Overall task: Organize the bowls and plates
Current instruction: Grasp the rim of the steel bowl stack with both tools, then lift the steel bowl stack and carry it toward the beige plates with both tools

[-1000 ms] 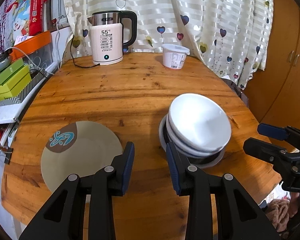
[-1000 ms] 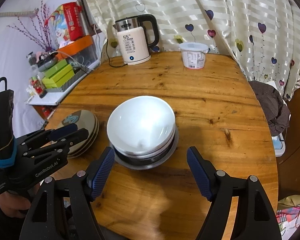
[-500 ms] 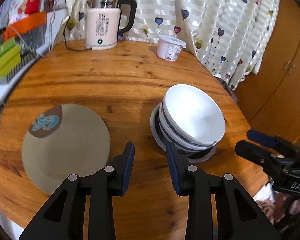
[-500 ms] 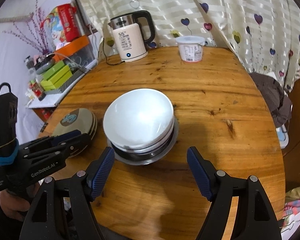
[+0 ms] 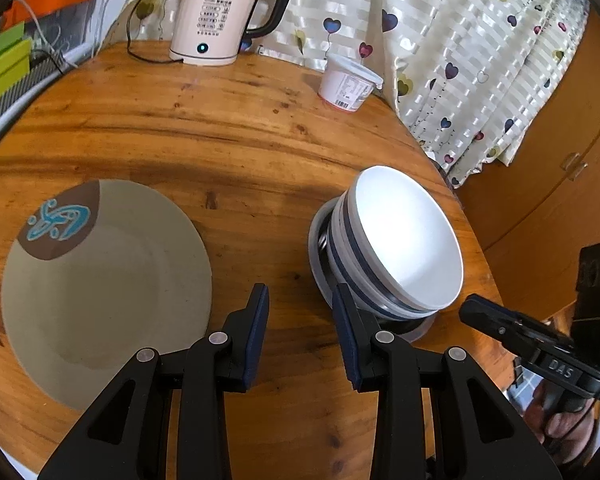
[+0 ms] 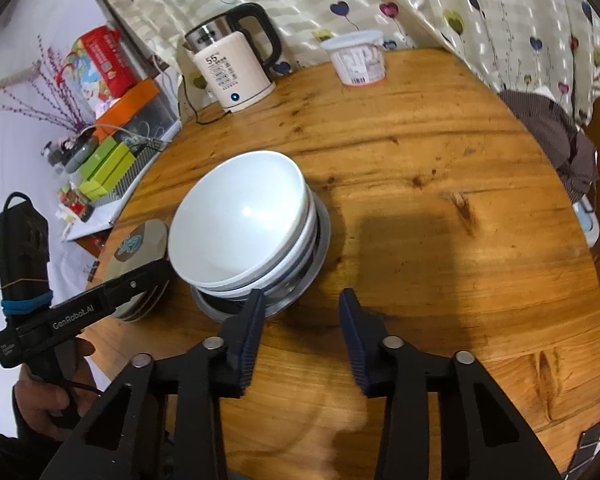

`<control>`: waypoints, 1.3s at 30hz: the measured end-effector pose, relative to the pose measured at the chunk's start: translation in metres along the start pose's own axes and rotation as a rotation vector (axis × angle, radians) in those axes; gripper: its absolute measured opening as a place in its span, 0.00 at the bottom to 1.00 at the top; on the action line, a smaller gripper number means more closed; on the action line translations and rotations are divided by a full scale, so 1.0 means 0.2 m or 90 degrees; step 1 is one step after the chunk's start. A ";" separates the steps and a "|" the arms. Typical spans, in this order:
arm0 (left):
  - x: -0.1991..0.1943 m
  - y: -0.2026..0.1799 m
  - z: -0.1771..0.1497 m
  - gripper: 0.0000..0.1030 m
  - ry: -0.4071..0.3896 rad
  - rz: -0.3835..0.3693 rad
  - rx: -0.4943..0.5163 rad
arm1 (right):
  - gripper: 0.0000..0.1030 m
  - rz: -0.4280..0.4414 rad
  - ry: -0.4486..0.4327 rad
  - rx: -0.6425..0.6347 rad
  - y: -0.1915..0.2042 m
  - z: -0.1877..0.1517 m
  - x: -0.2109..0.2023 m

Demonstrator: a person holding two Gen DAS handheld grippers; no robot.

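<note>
Bowls (image 5: pixel 404 240) sit nested in a leaning stack toward the right of your left wrist view, resting inside a shallow grey dish (image 5: pixel 316 248) that keeps them together on the desk (image 5: pixel 236 140). The top bowl is white and holds nothing; how many lie under it is hard to count, though dark bands mark at least two more. Your left tongs (image 5: pixel 300 332) hang above bare wood between that stack and the tan plate (image 5: pixel 104 280), partly spread with nothing between the pads; the right finger's tip lies just beside the dish rim, and contact cannot be told. The plate lies flat and bare, its blue-and-brown mark turned away from you. Beyond stand a kettle (image 5: pixel 216 16) and a lidded white tub (image 5: pixel 348 84), well clear of the work. Your right tongs (image 5: pixel 496 320) reach in from the right edge, near the stack.

From your right wrist view, the bowls (image 6: pixel 240 228) tilt toward the left, and the dish (image 6: pixel 320 240) shows as a grey rim beneath them. Your right tongs (image 6: pixel 302 332) are closing with only desk (image 6: pixel 440 200) between the pads; the left finger sits against the stack's near edge, probably lining up for a rim grip. Here the plate (image 6: pixel 140 240) proves to be a small pile, half hidden behind your left tongs (image 6: pixel 156 270), placed apart from the bowls, so sorting looks under way.
</note>
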State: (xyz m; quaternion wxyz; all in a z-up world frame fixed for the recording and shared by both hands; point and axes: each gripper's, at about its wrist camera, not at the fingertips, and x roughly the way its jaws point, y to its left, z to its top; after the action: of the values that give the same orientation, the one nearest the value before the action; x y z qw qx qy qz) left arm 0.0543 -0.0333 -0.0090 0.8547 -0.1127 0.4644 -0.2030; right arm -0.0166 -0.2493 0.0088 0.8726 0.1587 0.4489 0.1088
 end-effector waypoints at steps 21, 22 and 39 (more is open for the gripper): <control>0.13 0.07 0.07 0.21 0.041 -0.086 -0.048 | 0.14 0.087 0.029 0.076 -0.13 0.07 0.14; 0.13 0.07 0.07 0.20 0.041 -0.087 -0.048 | 0.14 0.092 0.029 0.079 -0.14 0.07 0.14; 0.18 0.10 0.09 0.17 0.076 -0.162 -0.070 | 0.09 0.138 0.034 0.102 -0.21 0.11 0.15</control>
State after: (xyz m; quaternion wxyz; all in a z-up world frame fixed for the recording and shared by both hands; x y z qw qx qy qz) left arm 0.0915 -0.0304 -0.0334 0.7855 -0.2052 0.5066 -0.2903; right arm 0.0202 -0.2831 -0.0172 0.8281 0.2723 0.4593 0.1705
